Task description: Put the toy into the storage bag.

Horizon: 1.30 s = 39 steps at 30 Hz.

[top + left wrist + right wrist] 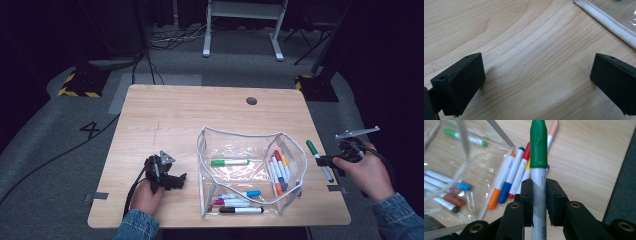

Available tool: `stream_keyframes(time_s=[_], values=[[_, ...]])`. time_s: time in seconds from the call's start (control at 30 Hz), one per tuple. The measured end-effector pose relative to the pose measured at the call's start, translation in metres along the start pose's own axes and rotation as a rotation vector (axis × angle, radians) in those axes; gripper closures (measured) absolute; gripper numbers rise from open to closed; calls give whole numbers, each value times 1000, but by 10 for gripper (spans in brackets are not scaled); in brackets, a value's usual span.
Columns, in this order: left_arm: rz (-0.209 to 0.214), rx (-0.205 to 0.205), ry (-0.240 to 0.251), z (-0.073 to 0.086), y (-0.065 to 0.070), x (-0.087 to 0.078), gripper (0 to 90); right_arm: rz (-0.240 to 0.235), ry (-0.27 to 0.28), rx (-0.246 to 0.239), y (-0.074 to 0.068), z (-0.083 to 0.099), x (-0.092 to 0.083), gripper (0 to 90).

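A green-capped white marker [316,156] [538,147] is clamped between the jaws of my right gripper [324,161] [539,195], which hangs over the table's right edge, beside the pouch. The clear pouch with white trim [202,165] [499,131] lies open on the wooden table [175,115]. It holds a green marker [230,162] and several more markers along its right side [279,172] [509,177] and front [239,200]. My left gripper [177,181] [537,82] rests on the table left of the pouch, jaws wide apart with bare wood between them. The pouch's trim [609,23] crosses the corner of the left gripper view.
A round cable hole [251,100] sits near the table's far edge. Beyond the table, on the grey floor, are cables [170,37] and the white legs of a stand [242,30]. Tape strips mark the table's edges at left [97,196] and right [336,189].
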State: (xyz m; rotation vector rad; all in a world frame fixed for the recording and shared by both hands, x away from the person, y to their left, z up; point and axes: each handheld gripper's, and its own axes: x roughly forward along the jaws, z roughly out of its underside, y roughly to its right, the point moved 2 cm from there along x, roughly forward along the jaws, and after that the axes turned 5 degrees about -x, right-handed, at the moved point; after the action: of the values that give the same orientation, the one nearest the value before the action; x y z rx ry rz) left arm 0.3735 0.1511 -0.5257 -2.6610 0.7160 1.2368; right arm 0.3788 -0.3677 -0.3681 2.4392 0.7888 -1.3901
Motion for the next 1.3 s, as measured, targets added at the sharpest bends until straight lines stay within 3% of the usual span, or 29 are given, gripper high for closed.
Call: stream_keyframes(time_s=[0.3,0.57,0.87,1.3], values=[[2,0,0,0,0,0,0,-23,54,-90,-26,-32,-35,775],[-5,3,-3,1,-1,-1,0,-80,76,-198,-53,-56,-49,775],[-17,1,6,1,0,-1,0,-129,73,-312,-88,-76,-50,775],[-7,3,-3,1,-1,-1,0,-232,1,-477,-144,-85,-32,775]])
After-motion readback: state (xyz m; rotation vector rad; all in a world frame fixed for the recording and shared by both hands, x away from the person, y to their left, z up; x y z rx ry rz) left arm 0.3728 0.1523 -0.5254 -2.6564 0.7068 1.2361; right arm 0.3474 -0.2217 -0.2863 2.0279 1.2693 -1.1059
